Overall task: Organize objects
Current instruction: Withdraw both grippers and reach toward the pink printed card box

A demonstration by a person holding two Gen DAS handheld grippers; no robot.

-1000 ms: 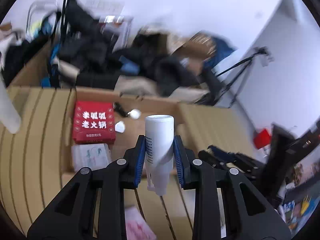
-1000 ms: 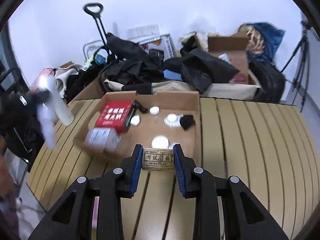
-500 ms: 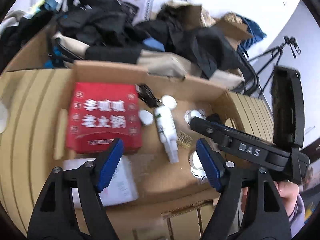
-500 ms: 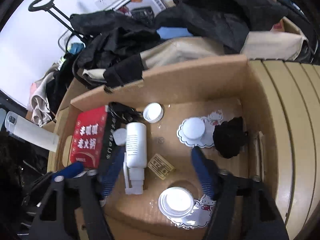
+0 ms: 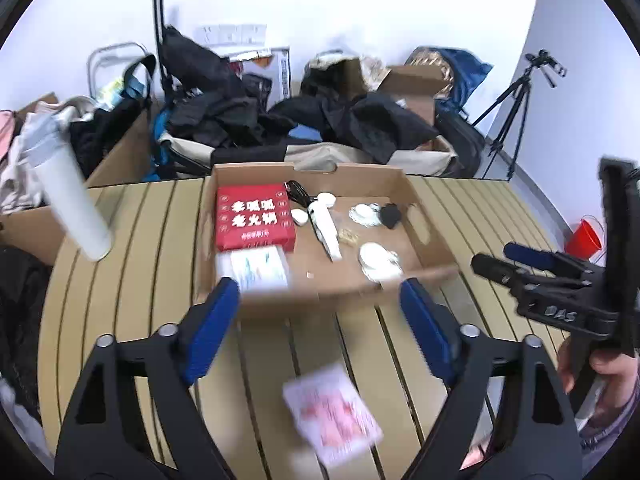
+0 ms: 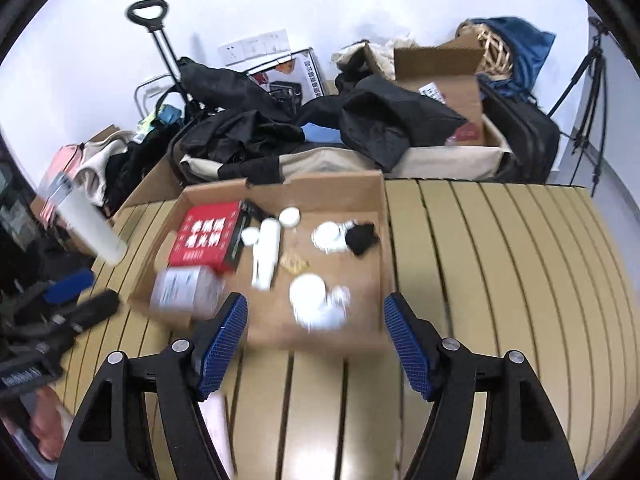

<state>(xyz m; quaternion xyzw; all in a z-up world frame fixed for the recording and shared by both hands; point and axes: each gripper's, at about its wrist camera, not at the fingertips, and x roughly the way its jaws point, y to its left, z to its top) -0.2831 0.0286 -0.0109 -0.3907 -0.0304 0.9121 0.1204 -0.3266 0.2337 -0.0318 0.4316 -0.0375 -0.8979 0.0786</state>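
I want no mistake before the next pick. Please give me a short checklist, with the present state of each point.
1. Left gripper free: ok, jaws opening, nothing between them.
2. Right gripper free: ok, open, nothing between its jaws.
3. White bottle inside the cardboard box: ok, it lies flat beside the red box.
4. Small tan card inside the box: ok, beside the bottle.
5. Things left outside: not ok, a pink-and-white packet lies on the slatted table.
6. Packet's exact kind: cannot tell, blurred.
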